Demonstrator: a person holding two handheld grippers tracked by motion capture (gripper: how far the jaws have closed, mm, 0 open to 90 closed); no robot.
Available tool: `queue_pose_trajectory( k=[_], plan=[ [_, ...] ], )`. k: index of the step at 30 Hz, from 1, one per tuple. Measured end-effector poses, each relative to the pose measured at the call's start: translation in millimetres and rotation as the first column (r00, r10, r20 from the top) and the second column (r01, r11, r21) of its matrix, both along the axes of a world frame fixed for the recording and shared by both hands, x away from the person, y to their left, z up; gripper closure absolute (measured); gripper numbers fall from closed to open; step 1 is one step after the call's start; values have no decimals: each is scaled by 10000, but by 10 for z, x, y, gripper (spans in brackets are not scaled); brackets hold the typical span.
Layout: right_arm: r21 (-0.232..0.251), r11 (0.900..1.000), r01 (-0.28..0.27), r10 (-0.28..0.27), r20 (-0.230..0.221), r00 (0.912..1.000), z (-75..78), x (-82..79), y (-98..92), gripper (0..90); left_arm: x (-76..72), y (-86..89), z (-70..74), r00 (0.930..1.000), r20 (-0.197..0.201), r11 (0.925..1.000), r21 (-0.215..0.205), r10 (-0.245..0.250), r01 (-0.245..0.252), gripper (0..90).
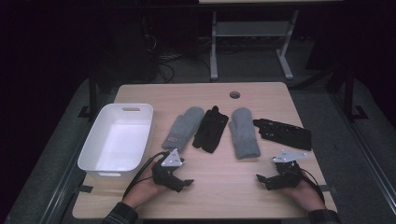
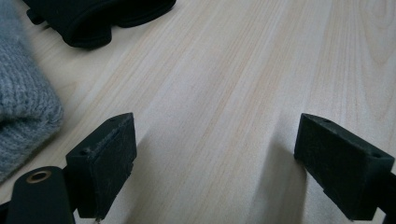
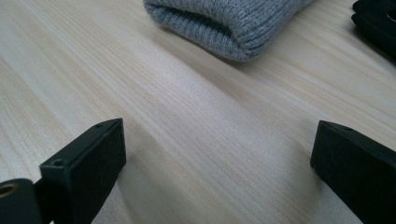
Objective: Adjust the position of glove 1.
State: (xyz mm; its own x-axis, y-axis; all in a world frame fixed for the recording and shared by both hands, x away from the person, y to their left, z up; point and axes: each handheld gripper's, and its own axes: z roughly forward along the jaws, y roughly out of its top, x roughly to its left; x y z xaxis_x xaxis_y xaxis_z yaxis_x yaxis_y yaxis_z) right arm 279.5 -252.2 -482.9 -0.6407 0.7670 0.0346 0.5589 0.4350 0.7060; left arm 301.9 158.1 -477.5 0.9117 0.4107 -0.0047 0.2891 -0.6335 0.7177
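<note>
Both grippers rest low on the near part of the wooden surface (image 1: pixel 219 182), and neither grasps anything. The left gripper (image 1: pixel 184 183) has its fingers (image 2: pixel 105 158) spread wide, with bare wood between them. The right gripper (image 1: pixel 261 179) is the same: fingers (image 3: pixel 88 163) released and nothing between them.

Four gloves lie in a row across the middle. From the person's left there is a grey mitten (image 1: pixel 183 128), a black glove (image 1: pixel 210 129) whose edge touches or overlaps it, a second grey mitten (image 1: pixel 244 132) set a little apart, and another black glove (image 1: pixel 283 133) farthest right. An empty white bin (image 1: pixel 100 149) stands at the left edge, just beside the left hand (image 1: pixel 147 186).

The nearest things are the cuffs. In the left gripper view the first grey mitten sits just beside the left finger, and in the right gripper view the cuff of the second mitten lies near, ahead of the fingers.

The work looks like pairing or binning the gloves, and it appears not yet begun. The risks I see:

- The first mitten and its black neighbour lie so close that a pinch there may catch both, or drag one along with the other
- Knit fabric is soft, so a shallow pinch on the cuff could slip out on lifting
- Fingers driven too low would scrape the wood and push a glove away instead of closing on it
- The bin may slide if a glove is dropped against its rim
</note>
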Motion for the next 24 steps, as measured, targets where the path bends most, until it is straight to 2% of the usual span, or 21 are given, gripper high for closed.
queue_pose_trajectory(
  k=[4, 6, 9, 14, 18, 24],
  plan=[
    [-49, 10000, -4, 4, -97, 10000, 11, 0, 7, 52, 4, -11, 0, 10000, -29, 10000, -29, 35, -35, 119],
    [-127, 9996, -244, 242, -167, 9996, 52, -2, 0, 177, 5, -10, 0, 10000, -21, 10000, -17, 28, -28, 119],
    [-98, 9995, -312, 307, -438, 9986, 119, 9, -17, 257, 11, -8, -2, 10000, -2, 10000, -26, -23, 23, 119],
    [120, 9988, -467, 468, -87, 9989, 240, 68, -39, 483, 15, -4, 1, 10000, 16, 10000, 39, -20, 20, 120],
    [440, 9978, -488, 479, 216, 9986, 386, 161, -17, 680, 15, -9, -3, 10000, 42, 9999, -77, 76, -76, 120],
    [519, 9958, -754, 745, 192, 9970, 492, 324, 63, 899, 12, -10, -3, 9999, 39, 9999, -76, 121, -120, 120]
  ],
)
